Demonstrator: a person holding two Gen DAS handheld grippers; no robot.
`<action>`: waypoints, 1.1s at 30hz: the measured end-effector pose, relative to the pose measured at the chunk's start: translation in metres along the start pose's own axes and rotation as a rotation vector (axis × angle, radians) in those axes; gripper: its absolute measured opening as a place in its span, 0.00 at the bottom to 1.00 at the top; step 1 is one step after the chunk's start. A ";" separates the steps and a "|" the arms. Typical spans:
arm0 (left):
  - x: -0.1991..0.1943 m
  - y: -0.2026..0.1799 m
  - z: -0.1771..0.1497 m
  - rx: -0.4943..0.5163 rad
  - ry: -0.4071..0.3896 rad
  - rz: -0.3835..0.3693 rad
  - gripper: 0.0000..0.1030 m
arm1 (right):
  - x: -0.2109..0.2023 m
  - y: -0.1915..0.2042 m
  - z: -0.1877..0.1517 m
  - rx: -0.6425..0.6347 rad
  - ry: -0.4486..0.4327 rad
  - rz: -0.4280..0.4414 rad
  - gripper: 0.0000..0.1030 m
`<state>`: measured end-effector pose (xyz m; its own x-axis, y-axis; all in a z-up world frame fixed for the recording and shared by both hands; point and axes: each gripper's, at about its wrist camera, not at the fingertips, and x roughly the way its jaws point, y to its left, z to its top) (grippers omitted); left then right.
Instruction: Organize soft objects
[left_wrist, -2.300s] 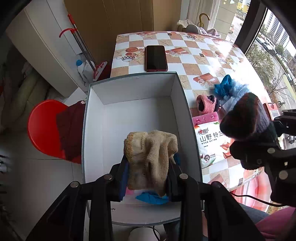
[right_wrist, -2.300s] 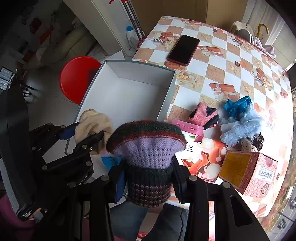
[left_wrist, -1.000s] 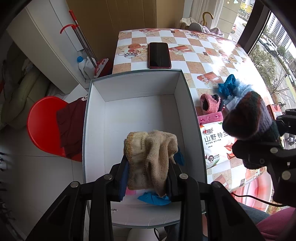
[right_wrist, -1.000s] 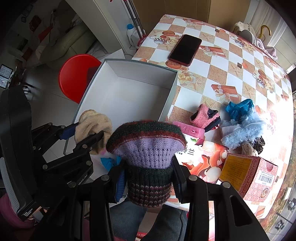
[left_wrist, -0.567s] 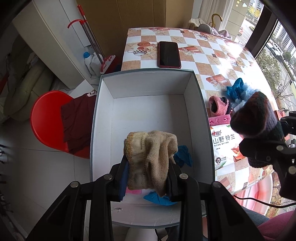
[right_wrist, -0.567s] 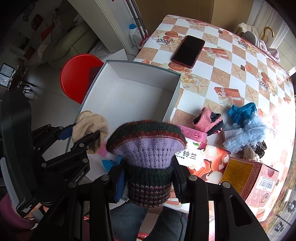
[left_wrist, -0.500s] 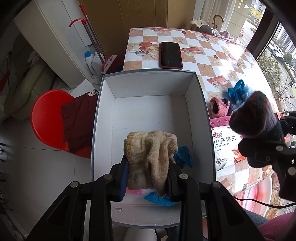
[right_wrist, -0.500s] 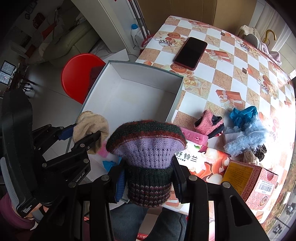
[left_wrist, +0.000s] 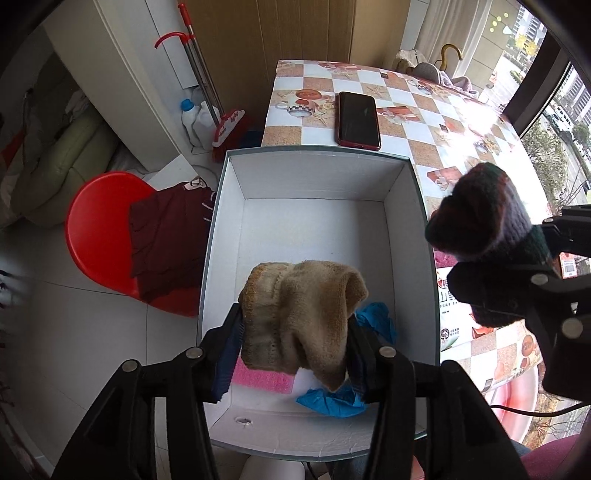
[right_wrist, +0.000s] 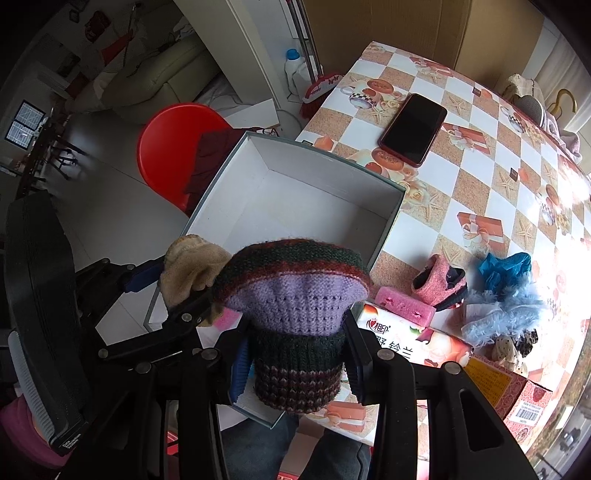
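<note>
A white open box (left_wrist: 314, 177) stands below my left gripper (left_wrist: 293, 325). Its jaws are opening, and a bunched beige sock (left_wrist: 299, 314) still spans the widening gap, touching both pads above the box's near end. On the box floor lie a pink sponge (left_wrist: 262, 376) and a blue cloth (left_wrist: 376, 317). My right gripper (right_wrist: 295, 354) is shut on a knitted hat (right_wrist: 295, 291) of purple, green and dark red wool. It hangs by the box's right wall (right_wrist: 386, 229). From the left wrist view the hat (left_wrist: 480, 214) shows at the right.
On the chequered table (right_wrist: 480, 155) lie a phone (right_wrist: 413, 127), a pink sock (right_wrist: 439, 284), a pink sponge (right_wrist: 406, 306), a blue cloth (right_wrist: 506, 266), a fluffy pale-blue piece (right_wrist: 502, 314), a tissue pack (right_wrist: 406, 339) and a carton (right_wrist: 517, 391). A red stool (left_wrist: 99, 229) stands left of the box.
The left jaws have spread apart and the beige sock has widened with them, at the same height. The right gripper with the hat has drifted closer to the box.
</note>
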<state>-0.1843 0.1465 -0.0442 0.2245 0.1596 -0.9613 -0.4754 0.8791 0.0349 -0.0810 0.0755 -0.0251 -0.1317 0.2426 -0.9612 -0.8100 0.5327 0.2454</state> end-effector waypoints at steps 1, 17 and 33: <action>-0.002 0.000 0.000 -0.002 -0.010 -0.002 0.68 | 0.000 0.000 0.001 0.002 0.001 0.004 0.44; -0.023 0.003 0.018 -0.076 -0.088 -0.114 1.00 | -0.036 -0.049 0.004 0.154 -0.076 0.019 0.99; -0.006 -0.123 0.079 0.233 -0.012 -0.131 1.00 | -0.099 -0.270 -0.083 0.635 -0.122 -0.136 0.99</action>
<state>-0.0601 0.0725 -0.0212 0.2814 0.0420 -0.9587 -0.2335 0.9720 -0.0259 0.1037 -0.1593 -0.0070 0.0440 0.2099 -0.9767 -0.3157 0.9305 0.1857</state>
